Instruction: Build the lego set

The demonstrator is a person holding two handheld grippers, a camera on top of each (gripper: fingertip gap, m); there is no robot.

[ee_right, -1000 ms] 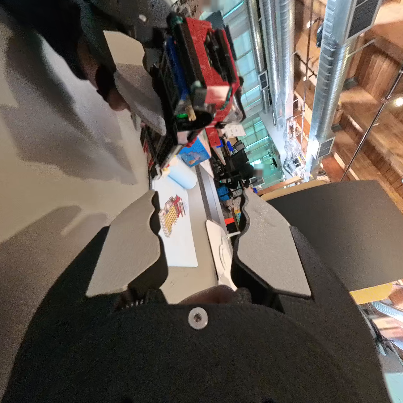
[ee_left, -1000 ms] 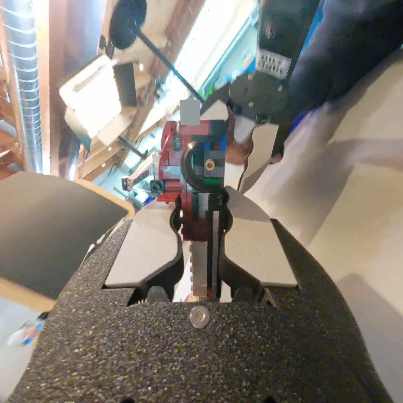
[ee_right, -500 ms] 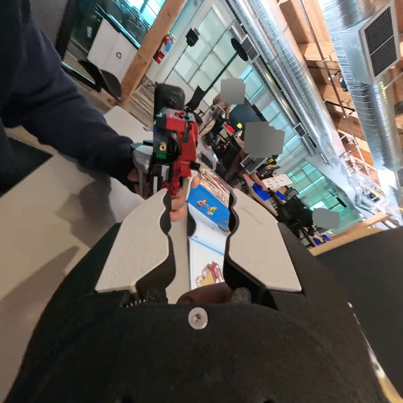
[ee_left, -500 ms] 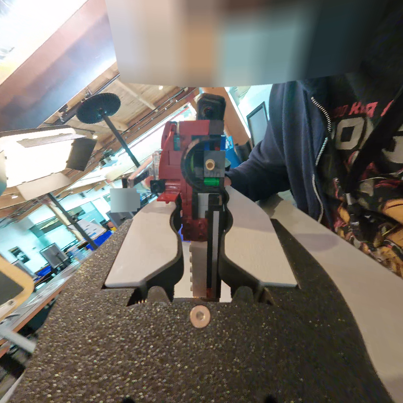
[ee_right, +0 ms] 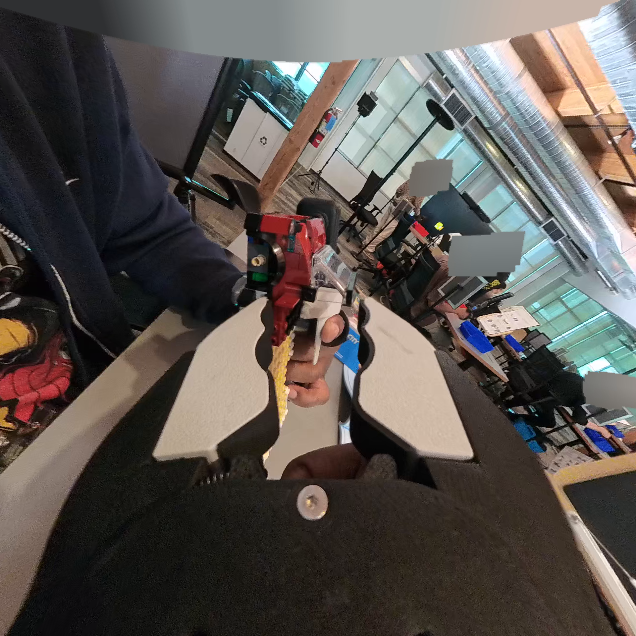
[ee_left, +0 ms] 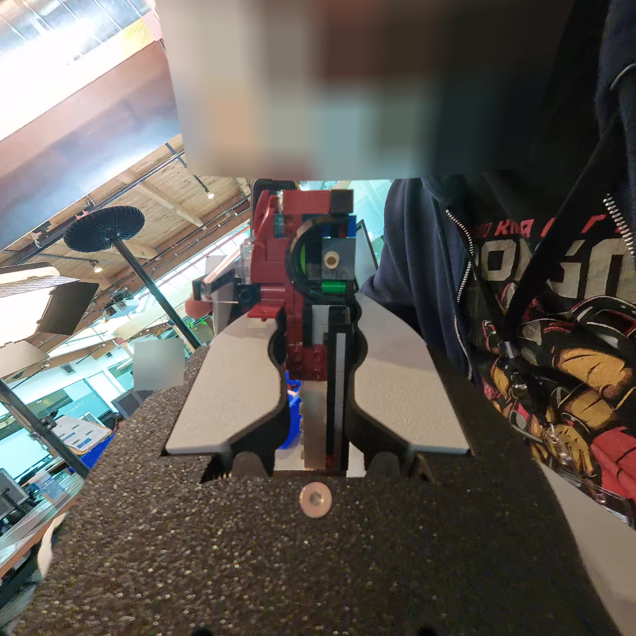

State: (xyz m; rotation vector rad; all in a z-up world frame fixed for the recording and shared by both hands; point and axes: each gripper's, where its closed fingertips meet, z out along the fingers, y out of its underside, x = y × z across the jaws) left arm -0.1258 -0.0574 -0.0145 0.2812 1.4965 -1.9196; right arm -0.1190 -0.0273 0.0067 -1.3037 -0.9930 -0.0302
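The left claw (ee_left: 318, 330) is clamped on a dark red, black and grey toy-brick model (ee_left: 309, 275), its two pale grey fingers (ee_left: 237, 389) pressing the model's narrow lower body from either side. The build stands upright out of the grip, so its open side faces the camera: a grey block with a tan peg hole, and a small green stud (ee_left: 332, 286) just below it, at 6 o'clock from the hole. A clear plastic windscreen piece (ee_left: 223, 275) juts toward 9 o'clock.

The right claw (ee_right: 311, 330) stands partly open around empty space (nothing is pressed between its pads), close in front of the same model (ee_right: 289, 268), which rises at its 12 o'clock. A bare hand (ee_right: 309, 371) shows between its fingers, above the pale grey desk (ee_right: 86, 395).
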